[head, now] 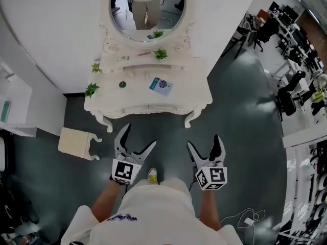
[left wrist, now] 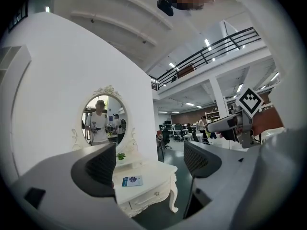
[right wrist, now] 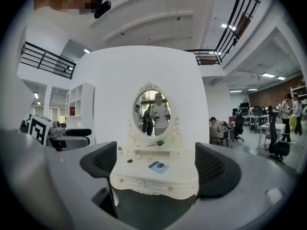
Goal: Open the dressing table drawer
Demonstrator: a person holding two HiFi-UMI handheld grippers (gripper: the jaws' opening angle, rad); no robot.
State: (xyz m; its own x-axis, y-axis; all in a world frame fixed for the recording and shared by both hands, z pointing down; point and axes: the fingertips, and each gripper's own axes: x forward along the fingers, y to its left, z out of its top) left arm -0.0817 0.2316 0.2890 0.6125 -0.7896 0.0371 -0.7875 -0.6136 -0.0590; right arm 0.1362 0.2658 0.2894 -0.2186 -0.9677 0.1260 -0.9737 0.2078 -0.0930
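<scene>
Pale stool (head: 76, 142) stands on the floor, off the front left corner of the dressing table (head: 138, 95). My left gripper (head: 139, 136): jaws spread wide, nothing between them, held in the air short of the front edge. The drawer (head: 148, 107) under that edge sits flush and shut. On the surface, a small dark round item (head: 122, 84) lies left of centre and a blue booklet (head: 161, 86) right of centre. Oval mirror (head: 148, 6) stands at the back edge. My right gripper (head: 203, 141): jaws likewise spread, empty, apart from the drawer.
</scene>
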